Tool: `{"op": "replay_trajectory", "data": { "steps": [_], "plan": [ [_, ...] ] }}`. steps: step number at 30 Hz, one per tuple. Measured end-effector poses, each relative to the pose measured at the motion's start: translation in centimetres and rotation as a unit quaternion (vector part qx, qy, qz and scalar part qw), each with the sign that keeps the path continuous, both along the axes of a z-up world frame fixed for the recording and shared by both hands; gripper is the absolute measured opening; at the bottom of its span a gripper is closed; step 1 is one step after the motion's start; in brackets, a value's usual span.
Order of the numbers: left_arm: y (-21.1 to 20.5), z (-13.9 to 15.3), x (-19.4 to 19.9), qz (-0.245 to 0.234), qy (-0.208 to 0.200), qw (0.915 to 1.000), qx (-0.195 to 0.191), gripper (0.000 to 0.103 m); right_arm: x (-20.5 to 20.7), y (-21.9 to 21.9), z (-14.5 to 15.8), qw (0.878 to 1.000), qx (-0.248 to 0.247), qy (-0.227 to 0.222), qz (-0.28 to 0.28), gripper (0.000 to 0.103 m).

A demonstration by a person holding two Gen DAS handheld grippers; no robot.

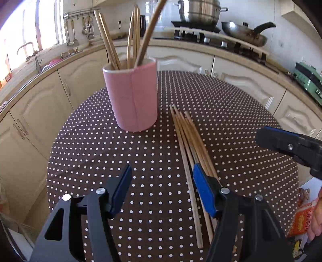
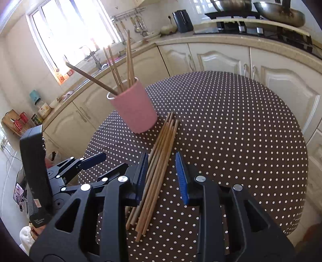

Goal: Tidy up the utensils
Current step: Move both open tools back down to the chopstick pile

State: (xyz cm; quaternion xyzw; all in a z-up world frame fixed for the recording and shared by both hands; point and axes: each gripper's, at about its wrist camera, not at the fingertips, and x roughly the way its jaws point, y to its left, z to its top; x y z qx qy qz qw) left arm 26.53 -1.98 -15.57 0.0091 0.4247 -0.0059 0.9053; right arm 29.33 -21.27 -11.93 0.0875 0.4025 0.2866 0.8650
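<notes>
A pink utensil holder (image 1: 131, 96) stands on the dotted table and holds several wooden chopsticks (image 1: 132, 40) and a darker utensil handle. It also shows in the right wrist view (image 2: 134, 107). A bundle of loose chopsticks (image 1: 189, 149) lies on the cloth to its right, also seen in the right wrist view (image 2: 159, 167). My left gripper (image 1: 161, 181) is open and empty, its right finger beside the bundle. My right gripper (image 2: 161, 171) is open, its jaws straddling the bundle low over the cloth. The right gripper's tip (image 1: 281, 141) shows at the right of the left wrist view.
The round table has a brown cloth with white dots (image 1: 100, 151). Cream kitchen cabinets (image 1: 80, 80) curve behind it, with a sink, a stove, a steel pot (image 1: 198, 12) and a wok (image 1: 243, 33). The left gripper (image 2: 84, 161) shows at the left of the right wrist view.
</notes>
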Motion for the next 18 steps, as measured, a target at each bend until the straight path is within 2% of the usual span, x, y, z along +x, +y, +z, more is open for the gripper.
{"op": "replay_trajectory", "data": {
  "steps": [6,9,12,18],
  "plan": [
    [-0.7,-2.5,2.5,-0.007,0.038,0.9993,0.003,0.062,1.1,-0.3,-1.9,1.0,-0.006,0.018,-0.001,0.029],
    [-0.8,-3.0,3.3,-0.004,0.037,0.9993,-0.001,0.062,1.6,-0.3,-2.3,1.0,-0.009,0.024,-0.002,0.029],
    [-1.1,-3.4,4.0,-0.003,0.04,0.9991,0.013,0.063,2.1,-0.2,-2.6,1.0,-0.013,0.026,0.0,0.029],
    [-1.0,-3.4,4.1,-0.002,0.037,0.9993,0.008,0.061,2.4,1.4,-3.3,0.998,-0.05,0.033,0.007,0.03]
  ]
}}
